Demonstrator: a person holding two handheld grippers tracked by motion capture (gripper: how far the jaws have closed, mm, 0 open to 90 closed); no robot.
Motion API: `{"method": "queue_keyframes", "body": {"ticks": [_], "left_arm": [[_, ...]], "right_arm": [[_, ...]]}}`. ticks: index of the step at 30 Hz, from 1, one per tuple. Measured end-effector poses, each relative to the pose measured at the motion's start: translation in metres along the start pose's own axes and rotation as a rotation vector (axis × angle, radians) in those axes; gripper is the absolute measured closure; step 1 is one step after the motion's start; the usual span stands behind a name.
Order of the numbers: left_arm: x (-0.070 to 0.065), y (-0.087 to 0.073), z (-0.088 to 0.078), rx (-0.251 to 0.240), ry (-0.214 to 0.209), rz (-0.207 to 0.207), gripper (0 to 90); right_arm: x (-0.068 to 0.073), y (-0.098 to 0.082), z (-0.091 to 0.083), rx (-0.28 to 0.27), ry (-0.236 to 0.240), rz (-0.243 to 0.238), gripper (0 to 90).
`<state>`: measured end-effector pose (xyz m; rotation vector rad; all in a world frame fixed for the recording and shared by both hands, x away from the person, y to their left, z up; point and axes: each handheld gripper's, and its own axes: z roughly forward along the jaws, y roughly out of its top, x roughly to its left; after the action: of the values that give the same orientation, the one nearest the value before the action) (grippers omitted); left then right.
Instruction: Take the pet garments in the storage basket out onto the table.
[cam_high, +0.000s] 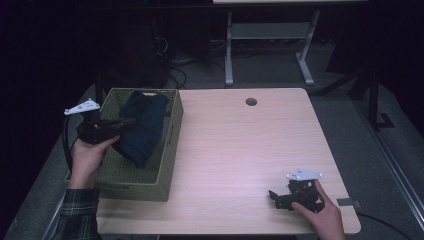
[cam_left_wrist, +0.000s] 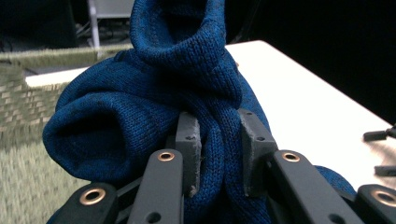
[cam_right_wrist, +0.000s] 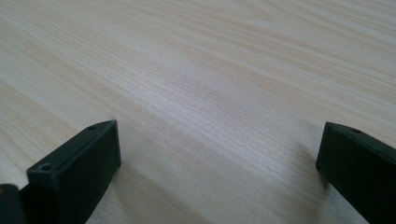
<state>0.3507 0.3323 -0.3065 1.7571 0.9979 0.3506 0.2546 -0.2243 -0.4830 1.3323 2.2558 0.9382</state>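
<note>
The left gripper is clamped on a dark blue knitted garment, its two pads pinching a thick fold of the wool between them. The garment hangs bunched from that grip over the open rectangular woven olive-green basket, which stands at the desk's left edge, reaching from near the far left corner toward the near one; whether the cloth's lower end touches the basket floor cannot be told. The right gripper rests near the near right corner of the pale wooden desk, its jaws spread wide apart over bare wood with nothing between them.
</note>
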Motion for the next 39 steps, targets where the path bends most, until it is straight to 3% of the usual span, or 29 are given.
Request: {"method": "queue_keyframes", "body": {"ticks": [11, 22, 30, 39], "left_arm": [[-0.018, 0.020, 0.002, -0.054, -0.055, 0.042, 72.6], [-0.049, 0.042, 0.015, -0.101, -0.130, 0.099, 72.8], [-0.072, 0.053, 0.030, -0.115, -0.192, 0.142, 72.9], [-0.089, 0.058, 0.047, -0.108, -0.243, 0.159, 72.9]], "right_arm": [[0.000, 0.000, 0.000, -0.001, -0.001, 0.005, 0.0], [0.000, 0.000, 0.000, -0.001, -0.003, 0.006, 0.0], [0.000, 0.000, 0.000, -0.001, -0.003, 0.005, 0.0], [0.000, 0.000, 0.000, 0.000, -0.002, 0.007, 0.0]]}}
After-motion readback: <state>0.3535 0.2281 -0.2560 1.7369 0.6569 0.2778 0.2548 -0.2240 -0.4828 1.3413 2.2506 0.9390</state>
